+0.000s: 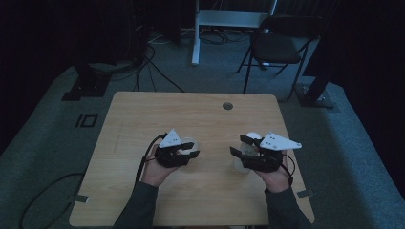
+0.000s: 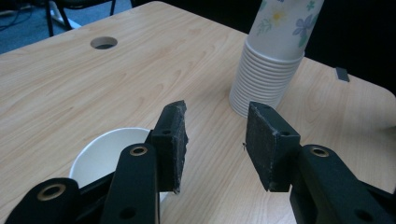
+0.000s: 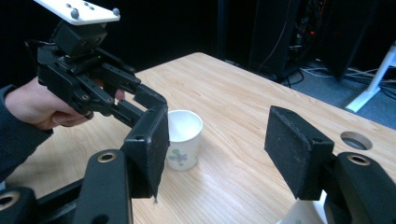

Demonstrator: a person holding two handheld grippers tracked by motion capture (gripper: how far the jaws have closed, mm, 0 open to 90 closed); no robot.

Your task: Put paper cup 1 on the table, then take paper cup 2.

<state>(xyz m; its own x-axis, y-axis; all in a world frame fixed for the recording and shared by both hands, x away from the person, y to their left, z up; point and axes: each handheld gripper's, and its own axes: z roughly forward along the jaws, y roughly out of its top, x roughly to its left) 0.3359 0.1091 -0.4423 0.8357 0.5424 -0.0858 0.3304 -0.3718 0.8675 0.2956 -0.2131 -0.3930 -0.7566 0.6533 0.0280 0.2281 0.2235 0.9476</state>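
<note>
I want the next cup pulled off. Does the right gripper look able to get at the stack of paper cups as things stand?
Probably yes. The right gripper is open, right by the stack of paper cups, and bare table surrounds the stack, with nothing between.

Left hand-held gripper (image 1: pixel 187 150) jaws apart, right hand-held gripper (image 1: pixel 242 145) jaws apart, both facing inward
</note>
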